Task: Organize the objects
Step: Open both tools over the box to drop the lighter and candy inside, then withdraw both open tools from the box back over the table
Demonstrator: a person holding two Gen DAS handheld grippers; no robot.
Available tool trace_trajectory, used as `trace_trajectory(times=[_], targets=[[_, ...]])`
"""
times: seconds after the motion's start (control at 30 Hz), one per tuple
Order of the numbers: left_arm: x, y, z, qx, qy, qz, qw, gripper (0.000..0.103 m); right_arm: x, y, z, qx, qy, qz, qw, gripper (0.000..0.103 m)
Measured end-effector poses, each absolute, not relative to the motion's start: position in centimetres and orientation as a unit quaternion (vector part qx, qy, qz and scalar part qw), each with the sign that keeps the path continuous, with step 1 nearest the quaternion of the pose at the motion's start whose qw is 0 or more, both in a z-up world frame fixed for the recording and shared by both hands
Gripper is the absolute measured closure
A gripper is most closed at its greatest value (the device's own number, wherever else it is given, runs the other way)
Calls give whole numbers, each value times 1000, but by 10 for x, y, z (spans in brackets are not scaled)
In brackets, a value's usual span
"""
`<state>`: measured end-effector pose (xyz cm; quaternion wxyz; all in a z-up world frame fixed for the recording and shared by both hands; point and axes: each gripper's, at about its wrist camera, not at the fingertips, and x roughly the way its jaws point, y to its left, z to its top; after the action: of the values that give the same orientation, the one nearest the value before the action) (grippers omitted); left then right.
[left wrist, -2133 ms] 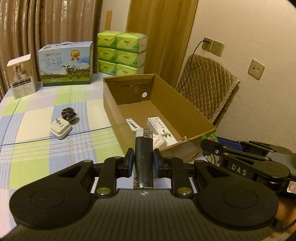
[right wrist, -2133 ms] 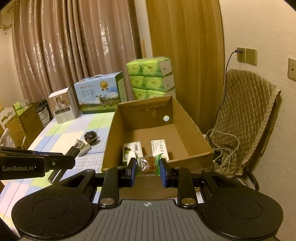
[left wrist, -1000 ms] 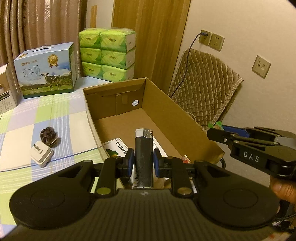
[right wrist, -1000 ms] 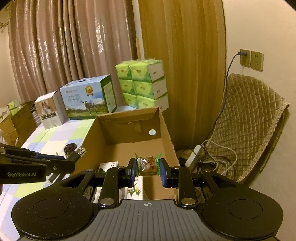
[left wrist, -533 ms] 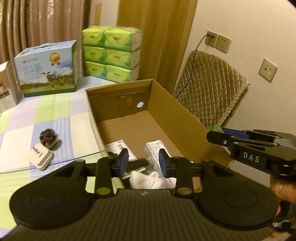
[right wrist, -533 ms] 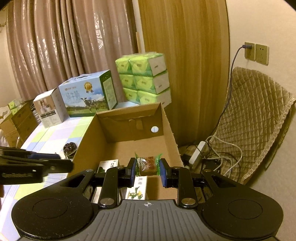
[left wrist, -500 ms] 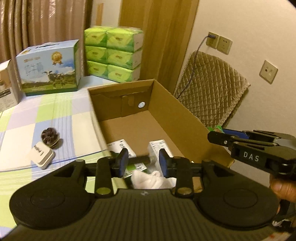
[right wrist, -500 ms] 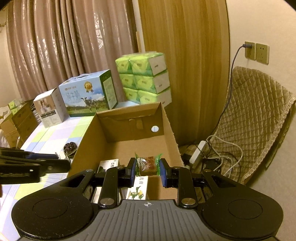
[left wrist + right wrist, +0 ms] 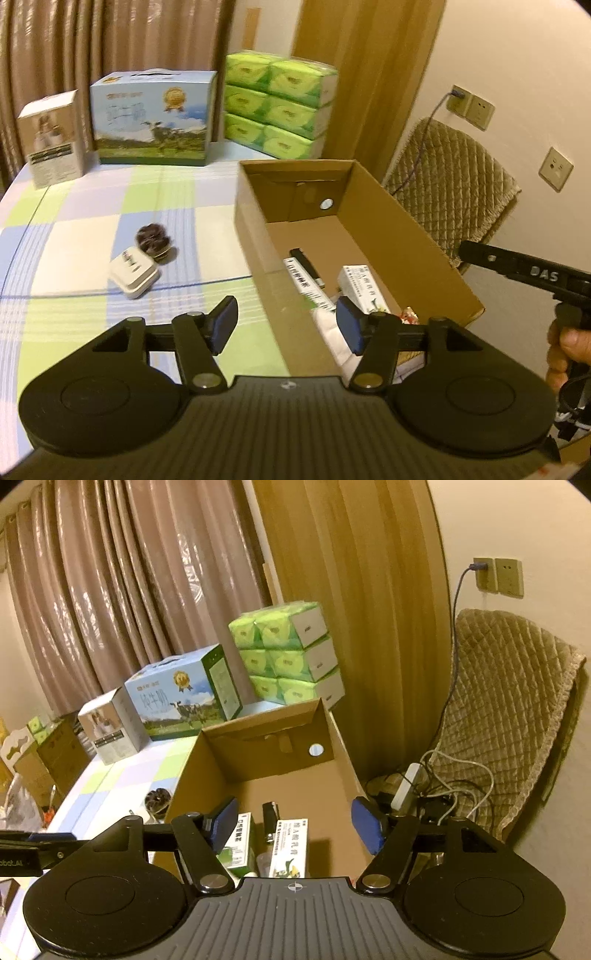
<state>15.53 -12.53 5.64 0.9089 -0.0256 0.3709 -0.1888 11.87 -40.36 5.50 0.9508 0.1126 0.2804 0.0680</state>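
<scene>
The left gripper is being held over the near left wall of an open cardboard box; its jaws are opening, and nothing is being gripped between them. Just ahead of it, a black lighter is lying flat on the box floor, beside a narrow white-and-green carton. A second white carton is lying ahead of the right finger, with crumpled white tissue between the fingers and below them. A snack packet is partly being shown just beyond the right finger, against the near right corner of the box. To the left of the gripper, on the checked tablecloth, a white charger plug and a dark round object are resting, touching each other.

The right gripper is being held above the near end of the same box, its jaws opening and empty. The lighter is being seen ahead between its fingers, flanked by the two cartons. A person's hand is being shown at the right edge of the left wrist view.
</scene>
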Motion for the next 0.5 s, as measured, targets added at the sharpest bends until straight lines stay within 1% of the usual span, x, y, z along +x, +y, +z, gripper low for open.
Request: trace_trajectory(times=[0.07, 0.2, 0.23, 0.3, 0.5], targets=[[149, -113, 58, -33, 368, -179, 912, 43, 110, -399, 59, 120, 278, 72, 950, 35], [136, -86, 62, -46, 364, -157, 917, 40, 95, -378, 67, 121, 271, 93, 950, 29], [133, -79, 63, -50, 363, -152, 918, 37, 92, -371, 68, 120, 271, 99, 950, 28], [125, -67, 65, -52, 361, -143, 920, 36, 86, -355, 71, 117, 269, 111, 950, 23], [109, -33, 71, -50, 355, -111, 927, 26, 75, -316, 74, 115, 269, 139, 946, 12]])
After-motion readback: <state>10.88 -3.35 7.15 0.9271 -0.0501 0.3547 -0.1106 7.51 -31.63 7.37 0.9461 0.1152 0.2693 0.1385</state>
